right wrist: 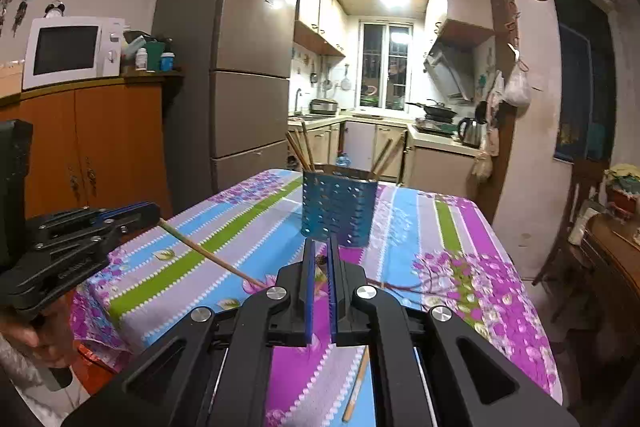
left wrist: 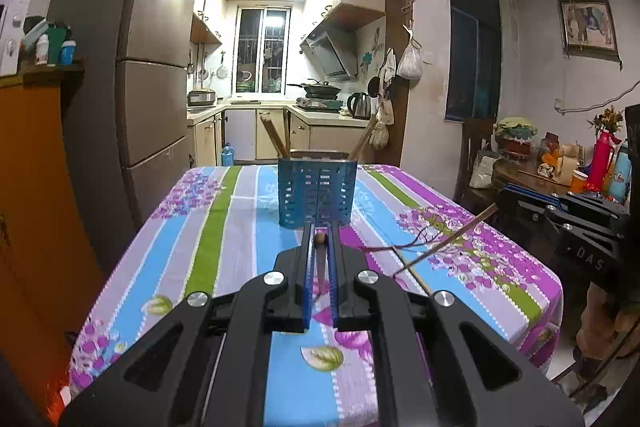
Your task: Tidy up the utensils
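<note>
Left wrist view: both tools hold one thin wooden chopstick each above the striped flowered desk (left wrist: 224,227).

The left tool (left wrist: 320,241) is closed on a brown chopstick (left wrist: 320,267); the right tool (right wrist: 321,259) grips a pale chopstick (right wrist: 354,387). A blue perforated plastic holder (left wrist: 317,193) stands at the far middle of the desk, with several chopsticks leaning inside.
</note>
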